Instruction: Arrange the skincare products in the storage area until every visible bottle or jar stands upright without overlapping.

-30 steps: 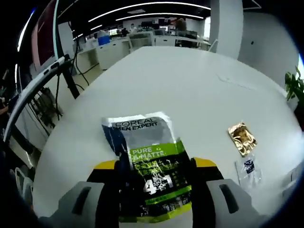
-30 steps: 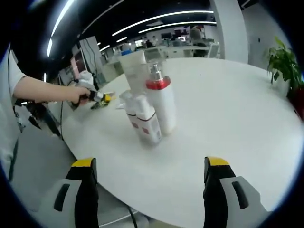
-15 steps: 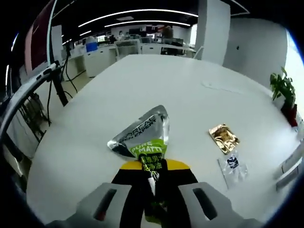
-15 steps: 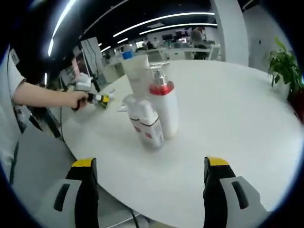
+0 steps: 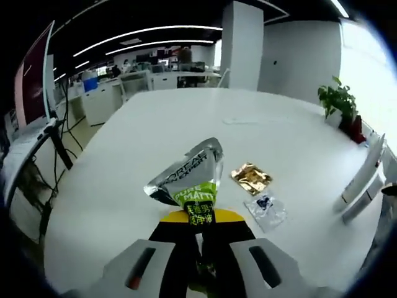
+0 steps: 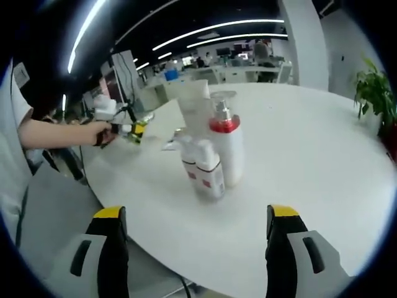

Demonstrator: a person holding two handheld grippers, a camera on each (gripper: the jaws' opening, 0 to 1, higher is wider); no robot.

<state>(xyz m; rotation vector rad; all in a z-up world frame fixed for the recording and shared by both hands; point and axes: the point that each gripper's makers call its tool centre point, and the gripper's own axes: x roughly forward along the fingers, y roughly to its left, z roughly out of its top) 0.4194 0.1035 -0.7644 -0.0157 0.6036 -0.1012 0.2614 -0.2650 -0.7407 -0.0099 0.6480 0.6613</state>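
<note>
In the left gripper view, the left gripper (image 5: 200,239) pinches the green-and-silver tube (image 5: 189,183) between nearly closed jaws, its crimped end pointing away above the white table (image 5: 155,124). Just right of the tube lie a gold sachet (image 5: 251,178) and a clear sachet (image 5: 267,208). In the right gripper view, the right gripper (image 6: 195,248) stands wide, holding nothing, with the pump bottle (image 6: 226,149) and two smaller bottles (image 6: 208,174) upright ahead.
</note>
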